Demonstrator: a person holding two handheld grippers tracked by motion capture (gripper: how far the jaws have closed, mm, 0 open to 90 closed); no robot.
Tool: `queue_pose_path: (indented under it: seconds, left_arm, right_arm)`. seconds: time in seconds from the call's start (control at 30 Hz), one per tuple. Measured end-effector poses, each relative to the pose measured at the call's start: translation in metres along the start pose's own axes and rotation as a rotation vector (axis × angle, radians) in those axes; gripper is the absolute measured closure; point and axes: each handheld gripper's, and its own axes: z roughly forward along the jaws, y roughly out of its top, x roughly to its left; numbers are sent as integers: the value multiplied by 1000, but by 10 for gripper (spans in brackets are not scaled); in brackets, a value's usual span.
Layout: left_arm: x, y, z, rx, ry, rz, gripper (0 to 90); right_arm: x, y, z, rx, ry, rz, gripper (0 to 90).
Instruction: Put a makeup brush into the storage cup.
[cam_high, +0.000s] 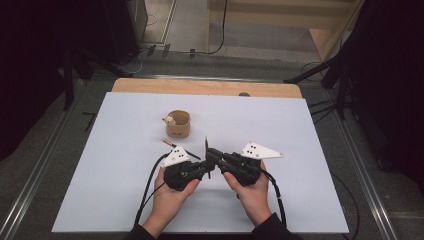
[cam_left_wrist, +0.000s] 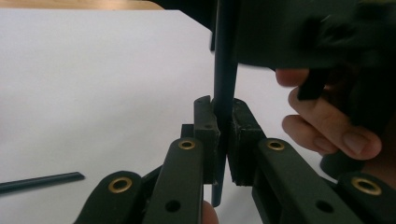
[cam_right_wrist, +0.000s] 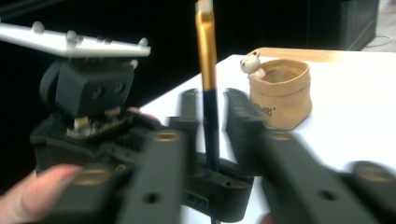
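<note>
Upright, the brush (cam_right_wrist: 206, 56) stands — bristles up

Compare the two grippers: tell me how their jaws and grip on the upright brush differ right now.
The left gripper has its pads pressed on the brush handle; the right gripper has a gap on either side of it, not pressing. In the high view the left gripper points right, the right gripper points left. Shared: both are black, hand-held, meet at the same upright brush and carry a grey plate.

pot (cam_high: 178, 124) behind brush (cam_high: 206, 150), on table (cam_high: 125, 200)
</note>
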Motion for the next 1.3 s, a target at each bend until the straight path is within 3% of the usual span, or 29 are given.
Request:
queue_pose_path:
  seconds: [0.23, 0.33, 0.47, 0.6, 0.67, 0.87, 1.1, 1.17, 1.2, 1.23, 1.27, 1.3]
  left_arm:
    - [-7, -2, 4, 35, 19, 82, 846]
    - [-9, -3, 5, 47, 26, 108, 846]
    - [-9, -3, 4, 40, 11, 106, 833]
    - [-9, 1, 1, 6, 18, 92, 696]
    - [-10, 2, 0, -1, 12, 89, 694]
    - [-8, 4, -3, -18, 0, 63, 749]
    - [-8, 4, -4, -9, 6, 89, 836]
    - [-7, 4, -3, -1, 10, 99, 838]
    - [-7, 4, -3, -1, 11, 98, 838]
    - [-5, 3, -3, 6, 17, 102, 838]
    - [-5, 3, -3, 6, 17, 102, 838]
    - [-4, 3, -3, 4, 14, 102, 838]
  right_arm:
    - [3, 5, -1, 6, -15, 9, 691]
    - [2, 6, -2, 22, -22, 24, 824]
    - [2, 5, -3, 36, -31, 6, 845]
    - [7, 5, -2, 34, -29, -11, 845]
    - [10, 4, 0, 32, -28, -18, 845]
    - [12, 4, 1, 28, -27, -27, 845]
    - [12, 2, 3, 36, -30, -38, 840]
    - [13, 2, 2, 41, -44, -57, 762]
    - [13, 3, 2, 31, -59, -63, 612]
    - [13, 4, 2, 20, -63, -64, 545]
    - [13, 4, 2, 20, -63, -64, 545]
    - [12, 5, 1, 10, -67, -63, 479]
